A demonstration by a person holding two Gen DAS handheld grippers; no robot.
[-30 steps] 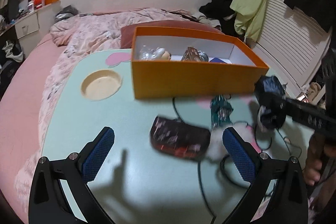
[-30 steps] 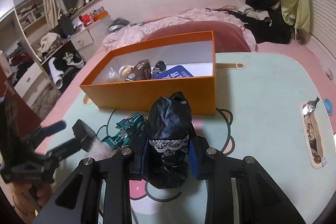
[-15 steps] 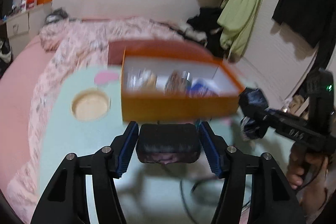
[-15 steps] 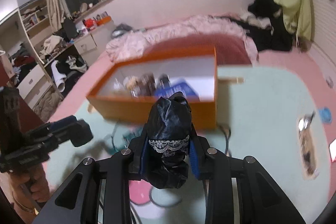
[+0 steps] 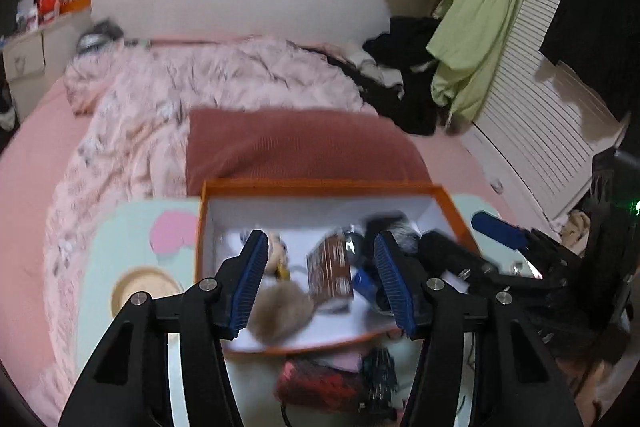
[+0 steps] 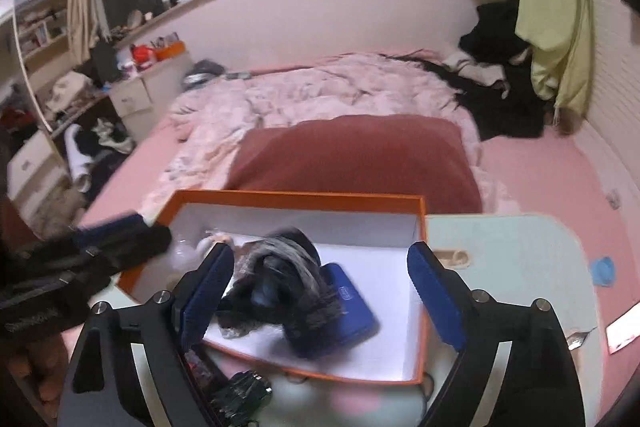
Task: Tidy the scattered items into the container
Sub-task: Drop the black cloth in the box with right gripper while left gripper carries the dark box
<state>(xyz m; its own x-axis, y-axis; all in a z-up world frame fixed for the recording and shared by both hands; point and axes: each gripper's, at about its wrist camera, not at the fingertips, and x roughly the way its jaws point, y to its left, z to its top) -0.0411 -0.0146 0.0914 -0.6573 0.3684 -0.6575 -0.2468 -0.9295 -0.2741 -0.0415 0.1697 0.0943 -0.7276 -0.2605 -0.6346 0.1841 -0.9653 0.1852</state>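
The orange box (image 5: 320, 187) sits mid-frame on the table (image 5: 120, 227); your left claw (image 5: 318, 277), gripping a dark pouch half a second ago, now gapes empty above it. Your right claw (image 6: 320, 291) has likewise spread, its black bundle (image 6: 280, 279) dropped inside, while a red-black pouch (image 5: 320, 385) waits at bottom centre.

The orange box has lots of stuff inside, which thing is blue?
The flat blue case, lying on the box's white floor beside the black lacy bundle; nothing else inside is blue.

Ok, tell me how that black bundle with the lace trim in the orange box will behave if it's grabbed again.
The black bundle looks soft and crumpled, so it will probably squash and flop rather than hold shape. Its lace edge trails loose and may snag. It lies partly on the blue case in the orange box, so tugging might shift that.
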